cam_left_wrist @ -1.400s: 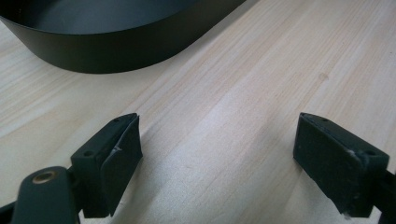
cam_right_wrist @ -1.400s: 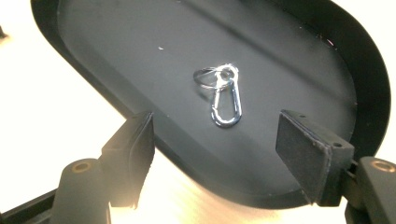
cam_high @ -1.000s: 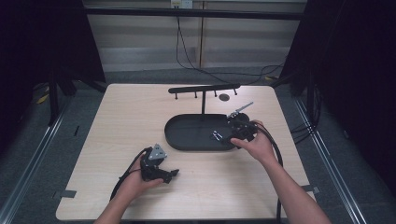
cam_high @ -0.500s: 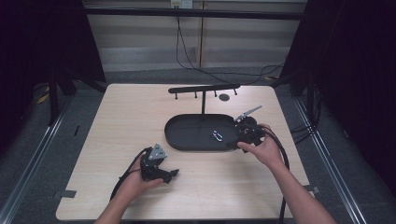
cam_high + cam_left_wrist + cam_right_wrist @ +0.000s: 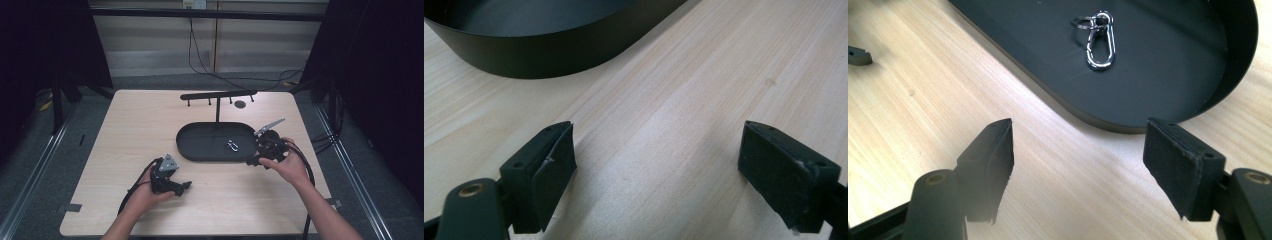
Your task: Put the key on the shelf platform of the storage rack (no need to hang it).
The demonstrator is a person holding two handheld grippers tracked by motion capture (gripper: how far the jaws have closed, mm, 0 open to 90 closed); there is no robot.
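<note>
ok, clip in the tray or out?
In. The clip lies flat on the tray floor; right gripper open, outside the rim.

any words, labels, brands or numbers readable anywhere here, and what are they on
None: no readable text in these pictures.
The black tray and the silver carabiner clip lying in it carry no visible marking.
The left claw and right claw show plain black pads, no brand.
The wooden table and the black hook rack bear no label.

Bright, evenly lit table (image 5: 125,150), dark surroundings, soft shadows, slight close-up blur.
</note>
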